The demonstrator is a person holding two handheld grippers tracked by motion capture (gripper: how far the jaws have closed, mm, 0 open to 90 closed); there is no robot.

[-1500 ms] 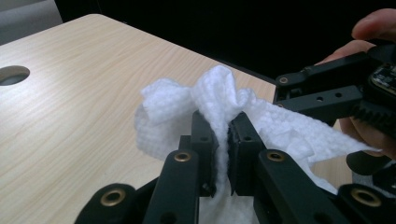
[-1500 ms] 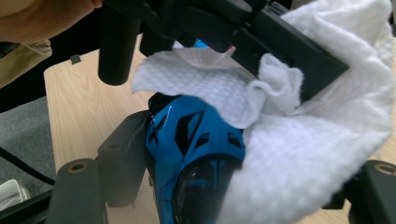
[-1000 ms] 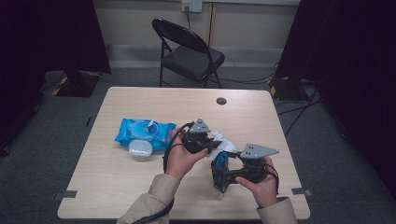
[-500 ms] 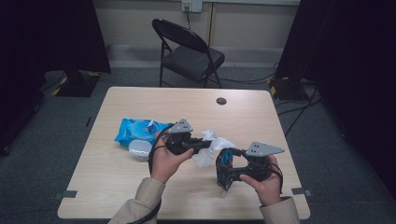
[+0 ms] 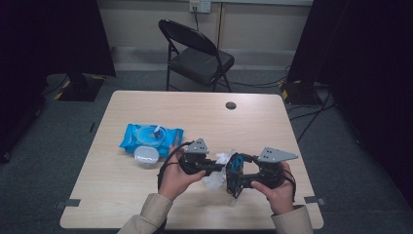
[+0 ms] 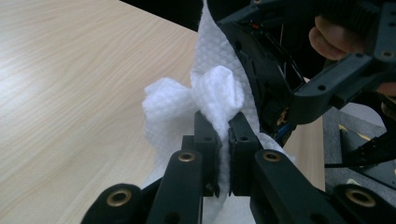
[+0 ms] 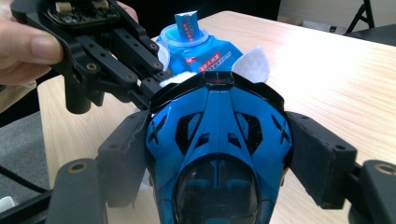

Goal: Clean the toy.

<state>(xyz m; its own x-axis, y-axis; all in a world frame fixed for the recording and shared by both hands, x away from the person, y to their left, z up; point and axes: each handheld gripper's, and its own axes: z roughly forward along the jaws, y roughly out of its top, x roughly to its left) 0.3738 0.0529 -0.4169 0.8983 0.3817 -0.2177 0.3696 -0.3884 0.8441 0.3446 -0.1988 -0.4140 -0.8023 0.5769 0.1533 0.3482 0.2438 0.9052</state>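
My left gripper [image 6: 229,135] is shut on a crumpled white wipe [image 6: 173,107], which bunches up above the pads. In the high view the left gripper [image 5: 220,167] holds that wipe [image 5: 214,180] against a blue and black toy car [image 5: 234,168]. My right gripper [image 5: 234,176] is shut on the toy car [image 7: 219,140], one pad [image 7: 123,149] on each side of its body. A corner of the wipe [image 7: 254,63] sticks up behind the car's nose. The left gripper [image 7: 154,86] reaches in from the upper left of the right gripper view.
A blue packet of wipes [image 5: 151,136] lies on the wooden table [image 5: 253,122] left of the hands, with a round white lid [image 5: 146,156] in front of it. A black folding chair [image 5: 197,56] stands beyond the far edge. The table has a small dark hole [image 5: 231,105].
My left hand with the wipe swung a little left, then came back down and toward the toy car. The right hand and the car stayed put.
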